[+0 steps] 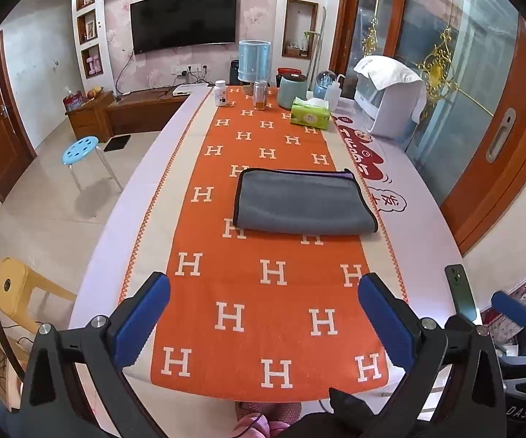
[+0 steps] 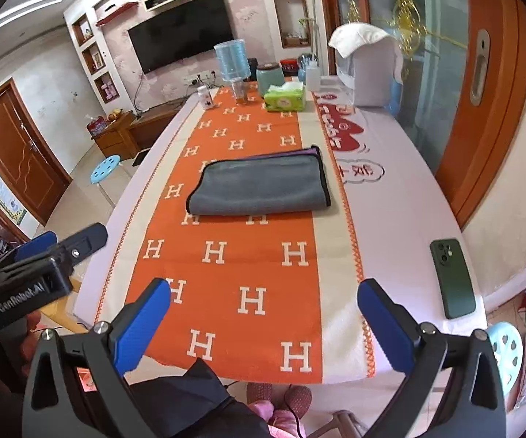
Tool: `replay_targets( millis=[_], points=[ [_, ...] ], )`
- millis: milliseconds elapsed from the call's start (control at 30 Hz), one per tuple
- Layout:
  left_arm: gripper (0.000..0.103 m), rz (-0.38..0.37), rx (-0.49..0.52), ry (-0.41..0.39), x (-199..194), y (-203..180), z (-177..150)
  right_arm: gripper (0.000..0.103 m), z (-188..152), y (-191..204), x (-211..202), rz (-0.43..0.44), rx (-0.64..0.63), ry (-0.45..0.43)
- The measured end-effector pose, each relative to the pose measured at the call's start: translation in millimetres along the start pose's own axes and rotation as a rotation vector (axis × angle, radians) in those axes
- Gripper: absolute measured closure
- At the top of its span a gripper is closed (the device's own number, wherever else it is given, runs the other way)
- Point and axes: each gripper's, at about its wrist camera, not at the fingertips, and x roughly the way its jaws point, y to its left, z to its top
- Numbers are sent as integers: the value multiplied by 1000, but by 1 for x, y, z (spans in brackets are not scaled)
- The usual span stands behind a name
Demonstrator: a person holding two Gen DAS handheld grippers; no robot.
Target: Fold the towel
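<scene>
A grey towel with a black hem lies folded flat on the orange H-patterned runner in the middle of the table; a purple layer shows along its far edge. It also shows in the right wrist view. My left gripper is open and empty, held above the near end of the table, well short of the towel. My right gripper is open and empty too, beside the left one, near the table's front edge. The left gripper's body shows at the left of the right wrist view.
A dark green phone lies on the white cloth at the near right. At the far end stand a green tissue box, a white bottle, a jar, a teal pot and a white appliance. A blue stool stands left of the table.
</scene>
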Motion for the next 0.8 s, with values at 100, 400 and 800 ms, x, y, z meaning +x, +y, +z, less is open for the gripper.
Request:
replay_targets(
  millis=[100, 400, 800],
  points=[
    [1, 16, -2, 14, -1, 1, -4, 1, -1, 7, -3, -4, -18, -12],
    [1, 58, -17, 4, -4, 3, -17, 0, -12, 12, -4, -2, -24, -13],
    [1, 89, 14, -34, -12, -1, -20, 0, -19, 10, 0, -8, -2, -13]
  ],
)
